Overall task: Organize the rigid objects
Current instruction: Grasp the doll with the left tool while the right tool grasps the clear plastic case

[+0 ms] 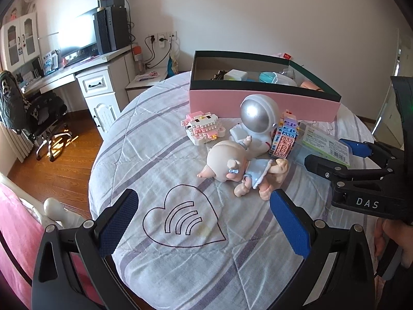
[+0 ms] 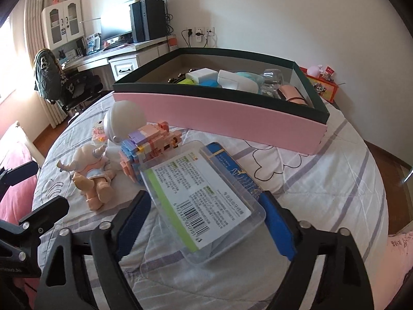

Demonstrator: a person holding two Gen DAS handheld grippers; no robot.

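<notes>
A pink box with a dark green rim (image 1: 260, 100) (image 2: 219, 111) stands at the back of the bed and holds several small items. In front of it lie a silver-helmeted astronaut figure (image 1: 258, 118) (image 2: 124, 121), a pink brick toy (image 1: 204, 128), a pastel brick toy (image 1: 285, 137) (image 2: 147, 147), a doll in a blue dress (image 1: 240, 168) (image 2: 91, 173), and a clear plastic case with a printed label (image 2: 204, 196) (image 1: 324, 144). My left gripper (image 1: 204, 222) is open and empty, short of the doll. My right gripper (image 2: 206, 222) (image 1: 338, 155) is open, its jaws on either side of the clear case.
The bed has a striped white quilt (image 1: 160, 160) with a heart outline. A blue tin (image 2: 232, 165) lies under the clear case. A desk with a monitor (image 1: 77, 36), an office chair (image 1: 33, 113) and wood floor lie to the left. A bedside shelf with toys (image 2: 322, 77) is at the right.
</notes>
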